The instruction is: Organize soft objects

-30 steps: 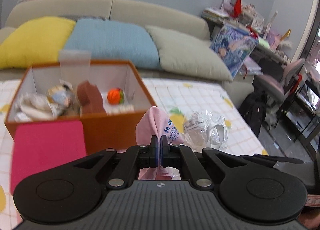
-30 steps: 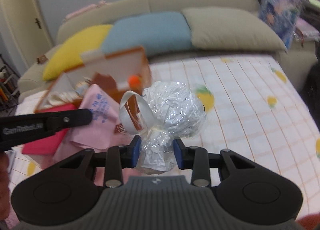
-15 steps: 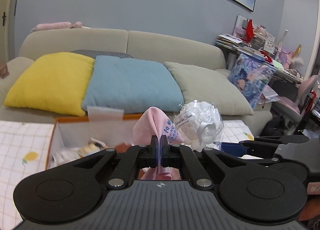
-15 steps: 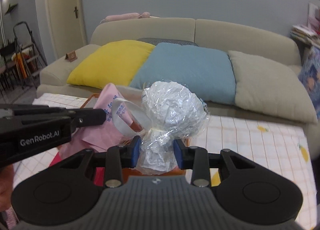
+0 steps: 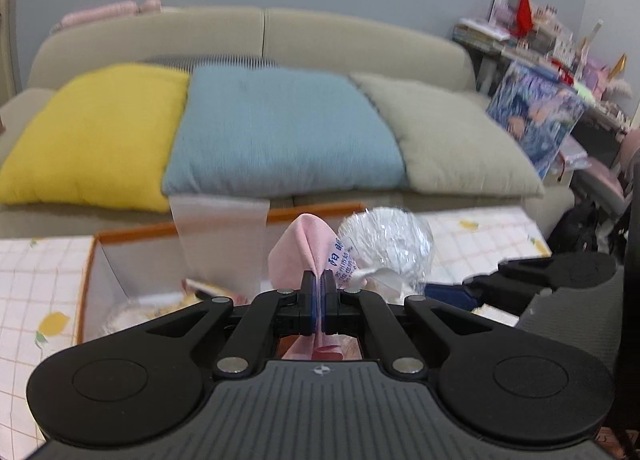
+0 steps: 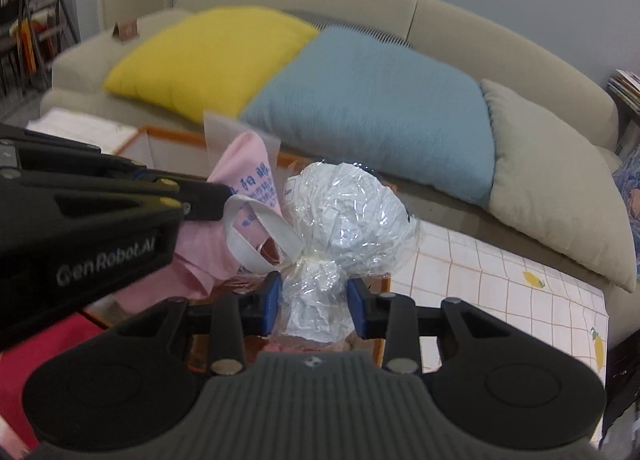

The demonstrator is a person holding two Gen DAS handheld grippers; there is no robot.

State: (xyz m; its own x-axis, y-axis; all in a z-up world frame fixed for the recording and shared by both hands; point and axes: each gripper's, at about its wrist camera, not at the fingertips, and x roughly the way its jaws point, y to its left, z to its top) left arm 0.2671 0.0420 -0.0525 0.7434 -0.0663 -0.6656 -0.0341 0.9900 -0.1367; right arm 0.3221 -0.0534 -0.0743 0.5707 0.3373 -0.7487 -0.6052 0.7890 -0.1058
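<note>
The left gripper (image 5: 319,302) has its jaws pressed together on a thin fold of the pink cloth (image 5: 306,250), which stands up above the pads at the lower centre of the left wrist view and hangs down below them; the blue printing on it shows toward the right. The right gripper (image 6: 313,306) pinches the gathered neck of a clear plastic bundle (image 6: 348,211), a crinkled cellophane wrap around something white, with a white ribbon loop (image 6: 262,238) tied at the neck; the bulb of the bundle sits at the centre of the right wrist view, just beside the pink cloth and possibly brushing it. Both items are held above the orange cardboard box (image 5: 86,288), whose rim and white inner wall fill the lower left of the left wrist view, with blurred soft items inside. The cloth looks very light and limp, so it will drape and swing; a pinch on a fold, as now, suits it. The bundle seems light too, but its film is slick and crushable, so the tied neck is the surest hold, and squeezing the bulb would likely deform it. Behind, the yellow cushion (image 5: 94,135) and the blue cushion (image 5: 280,131) lie on the sofa.
</note>
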